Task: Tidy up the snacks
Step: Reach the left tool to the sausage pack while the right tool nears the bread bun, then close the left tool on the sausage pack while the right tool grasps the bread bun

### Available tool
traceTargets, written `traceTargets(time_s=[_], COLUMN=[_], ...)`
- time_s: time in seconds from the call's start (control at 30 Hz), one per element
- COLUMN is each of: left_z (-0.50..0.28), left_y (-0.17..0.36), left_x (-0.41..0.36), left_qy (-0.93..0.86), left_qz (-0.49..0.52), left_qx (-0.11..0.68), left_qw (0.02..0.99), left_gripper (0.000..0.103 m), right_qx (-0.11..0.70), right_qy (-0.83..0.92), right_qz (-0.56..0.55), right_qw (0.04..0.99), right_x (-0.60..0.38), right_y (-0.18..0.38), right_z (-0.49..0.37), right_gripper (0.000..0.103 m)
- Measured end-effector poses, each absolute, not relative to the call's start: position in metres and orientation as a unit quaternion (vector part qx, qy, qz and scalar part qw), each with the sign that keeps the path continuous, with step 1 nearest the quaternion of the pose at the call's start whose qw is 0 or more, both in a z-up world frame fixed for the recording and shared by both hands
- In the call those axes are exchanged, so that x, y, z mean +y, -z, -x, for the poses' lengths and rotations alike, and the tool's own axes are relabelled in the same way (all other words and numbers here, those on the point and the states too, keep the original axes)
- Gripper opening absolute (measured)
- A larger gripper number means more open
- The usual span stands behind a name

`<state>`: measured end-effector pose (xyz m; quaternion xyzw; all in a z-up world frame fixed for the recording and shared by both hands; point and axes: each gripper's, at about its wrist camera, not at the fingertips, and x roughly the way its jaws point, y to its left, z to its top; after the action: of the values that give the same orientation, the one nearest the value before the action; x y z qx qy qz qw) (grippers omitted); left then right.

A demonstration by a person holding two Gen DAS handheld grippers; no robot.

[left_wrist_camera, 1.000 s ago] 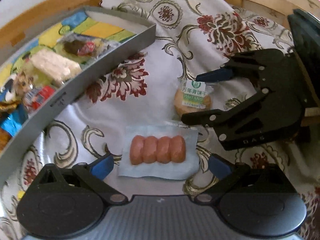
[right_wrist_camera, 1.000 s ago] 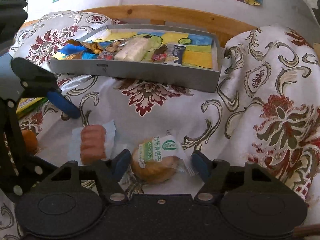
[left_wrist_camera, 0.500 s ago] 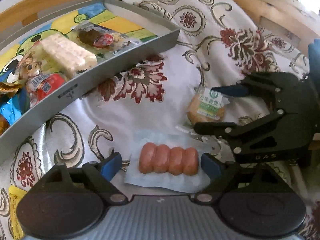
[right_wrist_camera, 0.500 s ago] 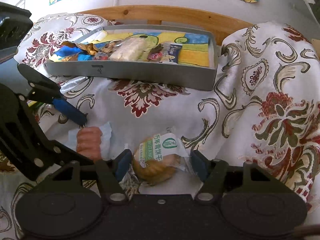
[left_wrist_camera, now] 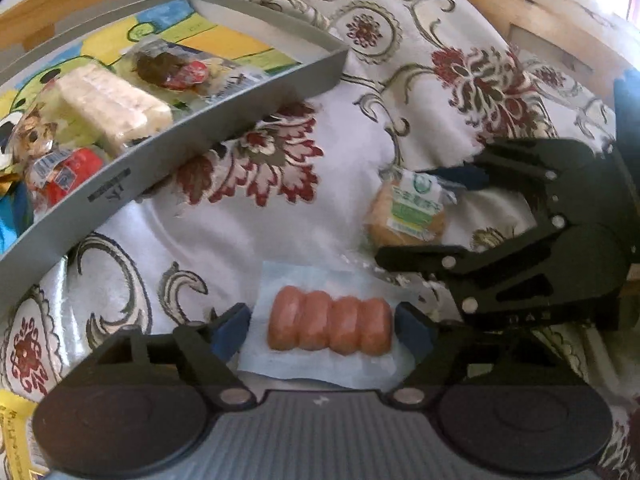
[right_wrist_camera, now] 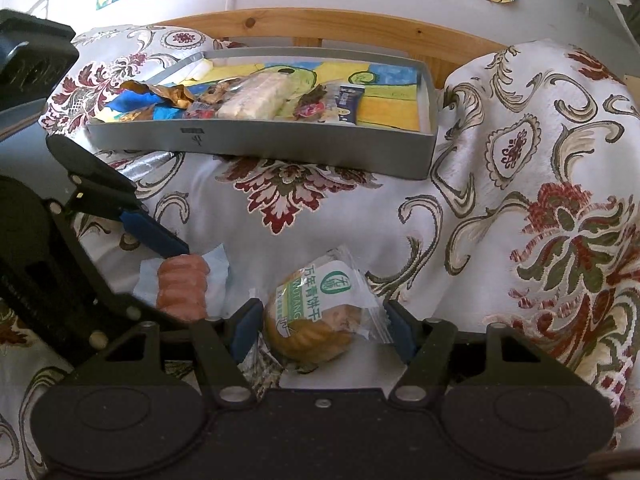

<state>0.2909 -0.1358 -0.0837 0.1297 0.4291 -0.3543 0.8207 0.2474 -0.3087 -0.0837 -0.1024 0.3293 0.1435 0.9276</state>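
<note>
A pack of pink sausages in a pale blue wrapper lies on the floral cloth. My left gripper is open and straddles it, its blue pads close to both ends of the pack; the right pad seems to touch. In the right wrist view the left gripper has one pad resting at the sausage pack. A round biscuit in a clear green-labelled wrapper lies between the fingers of my open right gripper. The left wrist view shows that right gripper around the biscuit. A grey tray behind holds several snacks.
The grey tray stands at the upper left with wrapped snacks inside. A yellow packet lies at the bottom left. The cloth rises into a fold on the right. A wooden rail runs behind the tray.
My left gripper's fingers have narrowed toward the ends of the sausage pack, and its view has swung so more of the tray shows. The right gripper has barely moved around the biscuit.
</note>
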Motion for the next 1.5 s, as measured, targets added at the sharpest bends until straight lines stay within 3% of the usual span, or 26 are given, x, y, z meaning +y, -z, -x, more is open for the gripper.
traceTargets(time_s=[0.67,1.03,1.5], left_z=[-0.275,-0.265,-0.258], left_y=[0.074,0.071,0.058], left_x=[-0.129,-0.121,-0.103], left_qy=[0.350,0.334,0.313], left_qz=[-0.113,-0.104,-0.074], left_qx=[0.425,0.429,0.413], left_qw=[0.827,0.833,0.852], left_gripper=[0.075,0.075,0.075], right_qx=[0.328,0.320,0.296], right_qy=[-0.141,-0.143,-0.139], right_qz=[0.102,0.111,0.139], right_qw=[0.929,0.930,0.935], right_x=[-0.308,-0.300,-0.289], right_y=[0.084,0.085,0.084], right_z=[-0.248,-0.242,-0.234], right_gripper=[0.067,0.053,0.047])
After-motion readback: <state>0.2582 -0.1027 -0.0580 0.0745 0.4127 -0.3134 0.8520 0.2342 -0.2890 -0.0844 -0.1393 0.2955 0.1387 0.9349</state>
